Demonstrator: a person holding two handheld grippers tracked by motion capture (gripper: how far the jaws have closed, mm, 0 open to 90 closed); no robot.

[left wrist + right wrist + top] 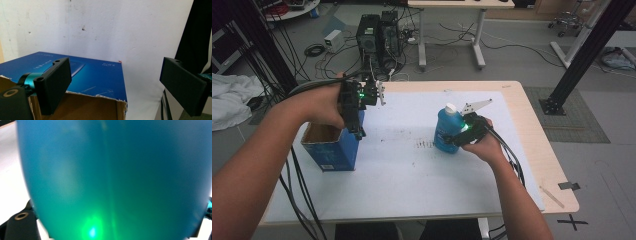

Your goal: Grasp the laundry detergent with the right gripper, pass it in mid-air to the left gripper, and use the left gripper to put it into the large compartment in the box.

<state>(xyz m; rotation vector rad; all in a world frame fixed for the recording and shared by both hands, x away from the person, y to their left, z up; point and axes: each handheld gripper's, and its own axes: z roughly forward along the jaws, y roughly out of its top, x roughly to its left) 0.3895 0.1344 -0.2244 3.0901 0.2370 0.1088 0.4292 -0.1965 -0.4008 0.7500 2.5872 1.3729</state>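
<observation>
A blue bottle (445, 125) with a white cap stands upright at the middle right of the white mat (412, 170). My right gripper (448, 139) is shut on its lower body, coming from the right. Up close in the right gripper view, the bottle (112, 175) is a blue-green wall lit by a green glow. A blue cardboard box (334, 152) with an open, torn top sits at the left. My left gripper (360, 131) hangs open over the box's right edge, jaws pointing down. In the left gripper view, the left gripper (116, 68) holds nothing, and the box (92, 75) lies under its left jaw.
The mat covers a light wooden table (537, 150). Dark smudges (424, 144) mark the mat between box and bottle. Thick black cables (299, 200) trail off the front left edge. Computer towers (378, 35) and a desk stand on the floor beyond the table.
</observation>
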